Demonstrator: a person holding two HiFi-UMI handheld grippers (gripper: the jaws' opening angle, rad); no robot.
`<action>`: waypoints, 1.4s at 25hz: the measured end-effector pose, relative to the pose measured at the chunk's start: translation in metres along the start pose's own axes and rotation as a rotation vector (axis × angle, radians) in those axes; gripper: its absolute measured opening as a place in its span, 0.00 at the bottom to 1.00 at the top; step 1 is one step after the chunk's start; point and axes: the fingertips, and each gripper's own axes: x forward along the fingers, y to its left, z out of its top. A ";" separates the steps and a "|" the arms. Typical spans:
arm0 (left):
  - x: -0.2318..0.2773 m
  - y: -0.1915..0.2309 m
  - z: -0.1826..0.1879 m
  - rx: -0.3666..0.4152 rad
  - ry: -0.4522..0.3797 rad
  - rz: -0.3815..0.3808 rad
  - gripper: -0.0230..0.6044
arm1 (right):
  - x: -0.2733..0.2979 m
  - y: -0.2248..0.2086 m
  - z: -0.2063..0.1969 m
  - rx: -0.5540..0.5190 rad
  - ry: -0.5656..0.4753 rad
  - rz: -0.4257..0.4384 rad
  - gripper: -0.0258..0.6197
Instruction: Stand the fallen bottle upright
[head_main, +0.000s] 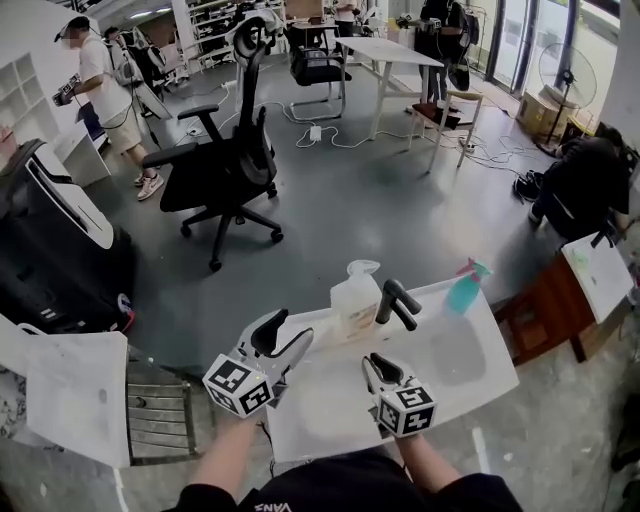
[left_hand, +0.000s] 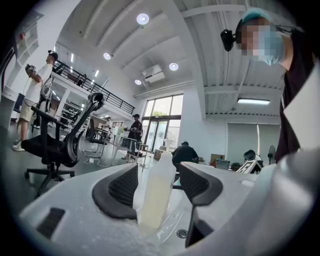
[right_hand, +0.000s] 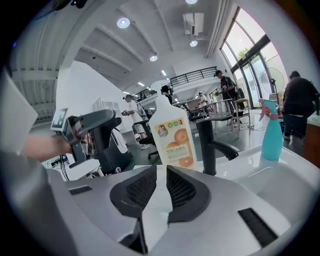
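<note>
**Bottle up on the sink rim, both grippers back from it**

Closest to the person, over the front of the white sink (head_main: 470, 372), are the two hand-held grippers. The right gripper (head_main: 383, 365) sits a little nearer the body. Its fingers are drawn almost together, with only a thin slit between the ribbed pads and nothing in it. The left gripper (head_main: 283, 338) is at the sink's left front corner. Its fingers stand wide apart and it grips nothing. In the left gripper view the bottle lines up in the gap, but it stands beyond the tips, and the head view shows clear space between the gripper and the bottle.

Further back, the bottle (head_main: 356, 300) stands upright on the sink's rear rim. It is pale and translucent with a pump top, and its label shows oranges. Just to its right is the black tap (head_main: 397, 302), whose spout reaches out over the basin. A teal spray bottle (head_main: 465, 288), also upright, stands on the same rim, well apart from the tap. A brown wooden stand (head_main: 540, 312) sits off the sink's right end.

Beyond the sink the grey floor opens out. A black office chair (head_main: 235, 150) stands in the middle of it. A person in a white top (head_main: 100, 80) stands at the far left, and a white table (head_main: 395, 52) is near the far windows.
</note>
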 end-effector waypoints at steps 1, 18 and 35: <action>-0.009 -0.002 -0.001 0.001 -0.003 0.003 0.44 | -0.006 0.006 0.002 -0.003 -0.015 -0.006 0.13; -0.127 -0.035 -0.035 0.023 0.011 0.131 0.08 | -0.066 0.064 -0.020 -0.018 -0.043 0.014 0.04; -0.139 -0.118 -0.078 -0.028 0.054 0.272 0.07 | -0.135 0.032 -0.021 -0.141 0.016 0.146 0.04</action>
